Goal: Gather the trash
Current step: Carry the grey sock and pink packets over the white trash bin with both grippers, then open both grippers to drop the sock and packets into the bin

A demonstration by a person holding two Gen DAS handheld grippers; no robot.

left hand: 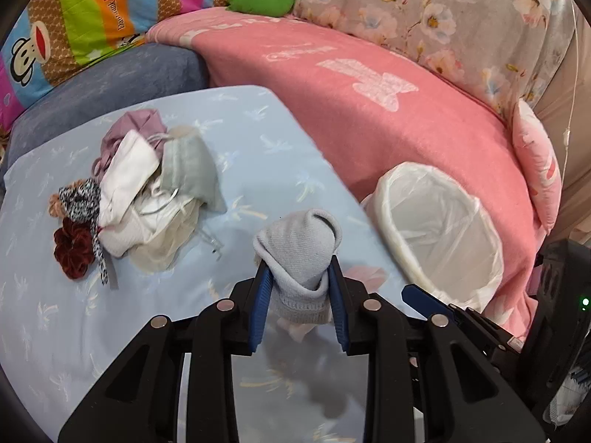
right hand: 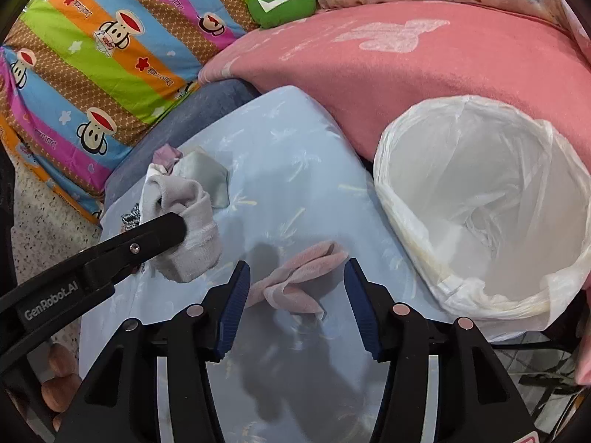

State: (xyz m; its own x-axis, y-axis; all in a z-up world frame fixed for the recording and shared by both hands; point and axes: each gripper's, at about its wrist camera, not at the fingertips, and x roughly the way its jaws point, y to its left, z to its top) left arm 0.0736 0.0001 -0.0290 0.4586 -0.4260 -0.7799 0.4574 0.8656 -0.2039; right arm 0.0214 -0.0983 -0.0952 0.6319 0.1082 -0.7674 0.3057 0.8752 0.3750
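Sock (left hand: 299,254): grey, pinched between the blue pads of my left gripper (left hand: 300,277), lifted above the light-blue table cover (left hand: 258,140).
Right gripper (right hand: 293,277): I have it spread wide, low over a pink sock (right hand: 295,280) lying on the cover.
Bin (right hand: 480,199): white-lined, beside the table's edge against the pink blanket (right hand: 424,66); I see only liner inside.
Pile (left hand: 140,192): cloths and scrunchies, well apart to the left.

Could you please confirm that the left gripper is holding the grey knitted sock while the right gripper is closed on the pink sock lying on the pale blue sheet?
Not quite. The left gripper does hold the grey knitted sock, but the right gripper is open: in the right wrist view its jaws stand apart on either side of the pink sock, which lies loose on the pale blue sheet.
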